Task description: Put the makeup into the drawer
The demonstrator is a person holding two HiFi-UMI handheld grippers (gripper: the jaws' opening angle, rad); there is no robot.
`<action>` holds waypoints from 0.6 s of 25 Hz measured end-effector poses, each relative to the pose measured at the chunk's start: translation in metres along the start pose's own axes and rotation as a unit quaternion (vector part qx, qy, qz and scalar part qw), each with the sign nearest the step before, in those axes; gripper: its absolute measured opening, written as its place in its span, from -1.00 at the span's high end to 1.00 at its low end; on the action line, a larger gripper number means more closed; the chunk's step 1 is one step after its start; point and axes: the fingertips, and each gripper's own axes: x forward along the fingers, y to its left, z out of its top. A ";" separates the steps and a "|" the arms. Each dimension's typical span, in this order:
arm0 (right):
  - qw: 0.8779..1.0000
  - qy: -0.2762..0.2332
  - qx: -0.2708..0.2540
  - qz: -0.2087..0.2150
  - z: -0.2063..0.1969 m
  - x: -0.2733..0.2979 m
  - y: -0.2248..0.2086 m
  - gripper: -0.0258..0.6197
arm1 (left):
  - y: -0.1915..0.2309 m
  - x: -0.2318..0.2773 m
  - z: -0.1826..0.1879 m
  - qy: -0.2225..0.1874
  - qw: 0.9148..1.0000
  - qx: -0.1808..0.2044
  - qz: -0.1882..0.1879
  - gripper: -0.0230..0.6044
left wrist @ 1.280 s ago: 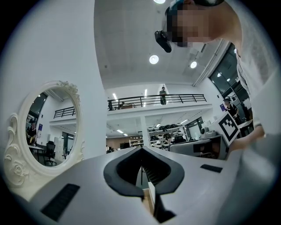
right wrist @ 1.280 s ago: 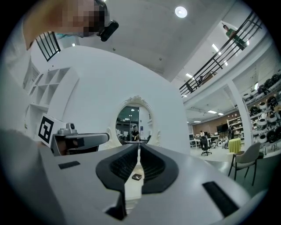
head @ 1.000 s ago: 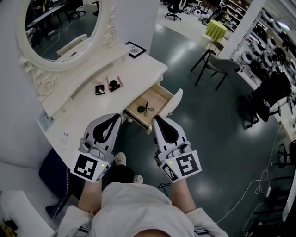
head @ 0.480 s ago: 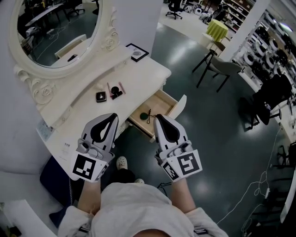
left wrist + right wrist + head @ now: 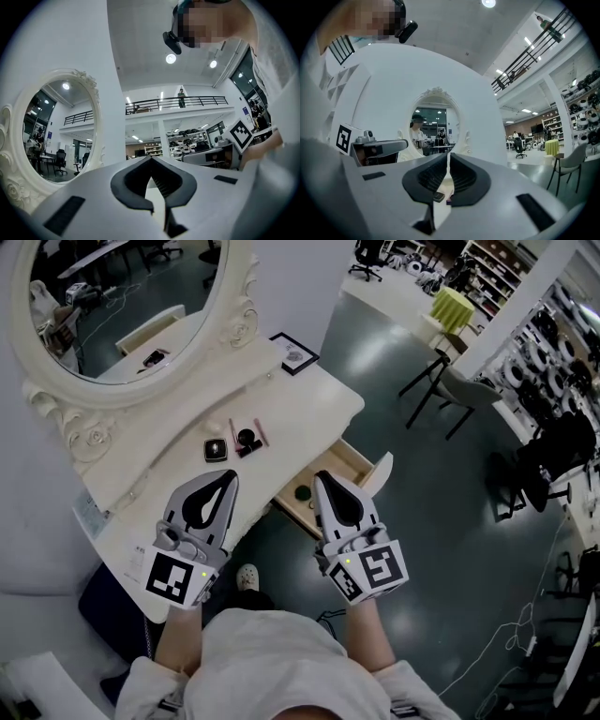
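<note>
White left tongs and right tongs, both pressed together and empty, hover short of the cream tabletop. The small square black makeup compact lies beyond the left tongs. The open wooden drawer waits just ahead of the right, ready to receive it.

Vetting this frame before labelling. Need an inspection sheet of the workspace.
surface: white dressing table with an oval mirror; its drawer is pulled open.
job's things: makeup lies grouped on the tabletop: a black compact, a round pot and pink sticks. None of it is in the drawer yet.
clutter: framed picture at the table's far end; small dark item in the drawer.
grippers: left gripper and right gripper are both shut and empty, short of the makeup.
cables: loose cable on the floor, right of the person.
surroundings: chair, yellow-green covered table, stocked shelves.
</note>
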 end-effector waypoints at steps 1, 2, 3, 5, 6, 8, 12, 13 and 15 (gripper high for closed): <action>1.000 0.005 0.002 0.002 -0.004 0.007 0.000 0.83 | 0.006 0.001 -0.002 0.001 1.000 -0.001 0.002 0.89; 1.000 0.011 0.004 0.003 -0.009 0.014 0.001 0.83 | 0.012 0.002 -0.005 0.002 1.000 -0.002 0.004 0.89; 1.000 0.017 0.005 0.005 -0.014 0.021 0.001 0.83 | 0.017 0.003 -0.007 0.004 1.000 -0.003 0.005 0.89; 0.999 0.029 0.011 0.009 -0.025 0.034 0.002 0.83 | 0.027 0.004 -0.013 0.006 1.000 -0.005 0.007 0.89; 0.999 0.035 0.014 0.011 -0.031 0.040 0.003 0.83 | 0.032 0.005 -0.016 0.007 1.000 -0.007 0.007 0.89; 0.999 0.048 0.020 0.013 -0.042 0.052 0.005 0.83 | 0.041 0.008 -0.023 0.008 1.000 -0.011 0.006 0.89; 0.997 0.071 0.028 0.019 -0.059 0.073 0.011 0.83 | 0.057 0.011 -0.033 0.014 1.000 -0.020 0.006 0.89; 0.996 0.078 0.029 0.019 -0.063 0.077 0.012 0.83 | 0.060 0.011 -0.035 0.016 1.000 -0.022 0.006 0.89; 0.995 0.091 0.033 0.019 -0.072 0.086 0.015 0.83 | 0.067 0.011 -0.041 0.019 0.999 -0.028 0.007 0.89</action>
